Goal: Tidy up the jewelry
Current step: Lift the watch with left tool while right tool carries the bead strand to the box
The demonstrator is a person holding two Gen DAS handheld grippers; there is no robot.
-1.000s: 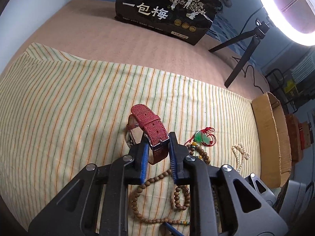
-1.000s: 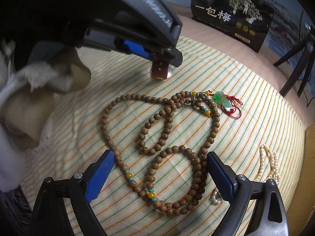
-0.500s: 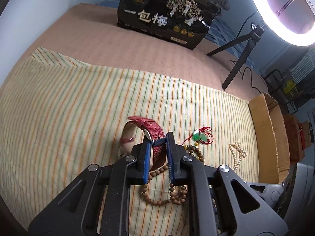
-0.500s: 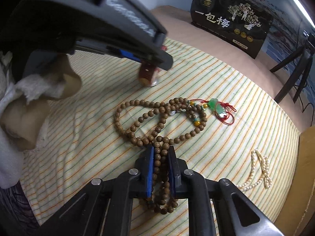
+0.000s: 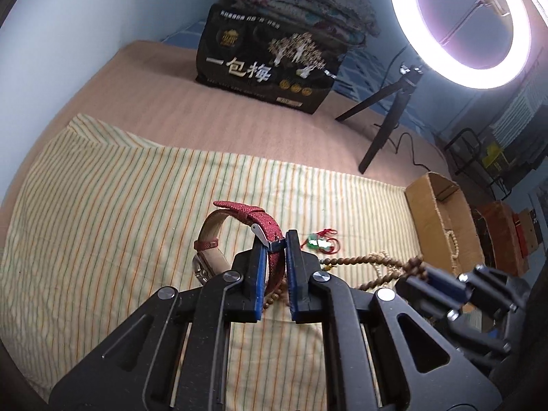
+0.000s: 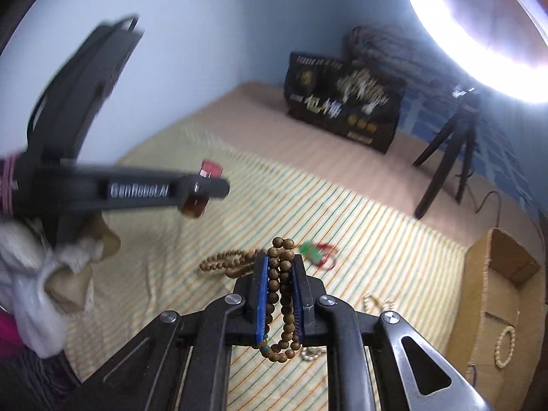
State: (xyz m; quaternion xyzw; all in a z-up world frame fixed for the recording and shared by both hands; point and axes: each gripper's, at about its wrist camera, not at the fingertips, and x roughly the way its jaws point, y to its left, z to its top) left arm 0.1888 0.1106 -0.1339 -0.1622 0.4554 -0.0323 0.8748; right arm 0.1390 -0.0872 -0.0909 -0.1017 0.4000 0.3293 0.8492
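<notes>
My left gripper (image 5: 275, 244) is shut on the red strap of a wristwatch (image 5: 239, 236) and holds it above the striped cloth (image 5: 102, 212); it shows from the side in the right wrist view (image 6: 205, 188). My right gripper (image 6: 280, 267) is shut on a wooden bead necklace (image 6: 279, 294), lifted, with its far end trailing on the cloth (image 6: 222, 263). The beads also show in the left wrist view (image 5: 363, 260). A green pendant on red cord (image 5: 320, 242) lies on the cloth beyond the left gripper. A pearl strand (image 6: 376, 303) lies to the right.
An open cardboard box (image 5: 441, 219) stands at the cloth's right edge, with a pale bead bracelet (image 6: 505, 342) inside. A black printed bag (image 5: 267, 68) stands at the back. A ring light on a tripod (image 5: 387, 113) stands at the back right.
Both grippers have risen from the cloth. The left one lifted the watch. The right one closed on the wooden beads and lifted them. The right view is blurred by motion.
</notes>
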